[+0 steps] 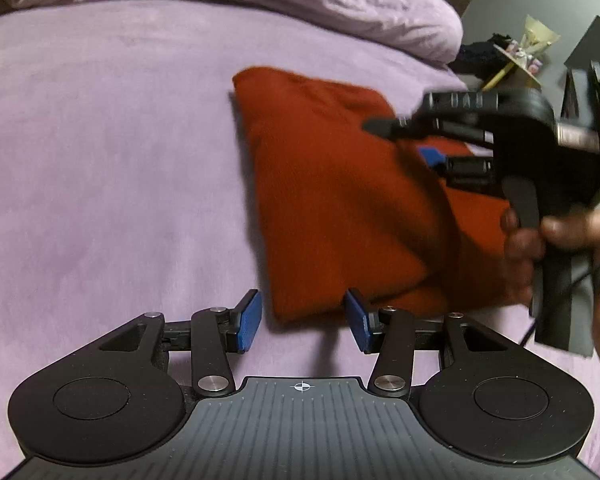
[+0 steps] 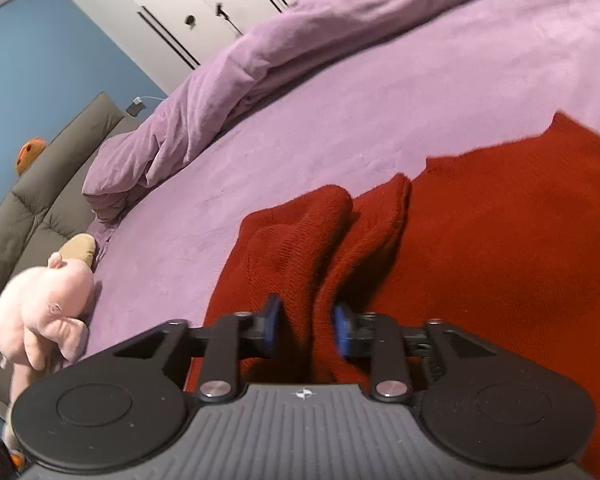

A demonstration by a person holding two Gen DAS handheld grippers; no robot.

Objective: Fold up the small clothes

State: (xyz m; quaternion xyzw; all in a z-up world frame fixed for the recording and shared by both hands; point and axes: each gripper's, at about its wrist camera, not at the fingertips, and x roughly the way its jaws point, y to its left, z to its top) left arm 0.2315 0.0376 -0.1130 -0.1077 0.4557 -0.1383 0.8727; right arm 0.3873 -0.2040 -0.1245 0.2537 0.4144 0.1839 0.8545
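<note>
The right gripper (image 2: 305,328) is pinching a bunched ridge of the red knitted garment (image 2: 480,248) lying on the lilac bed (image 2: 300,128), while the left gripper (image 1: 304,318) is hovering half-open and empty at its near corner, so the shallow pinch could be slipping, undoing the fold.

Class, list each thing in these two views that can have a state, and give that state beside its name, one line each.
Red knitted garment: partly folded, lying on the bed, one bunched fold raised between the right gripper's pads.
Left gripper: open, the garment's near corner between its pads, not pinched.
Right gripper: closed on a fold of the garment.
Purple duvet: rumpled, pushed to the far side.
Pink plush toy: lying at the bed's edge.
</note>
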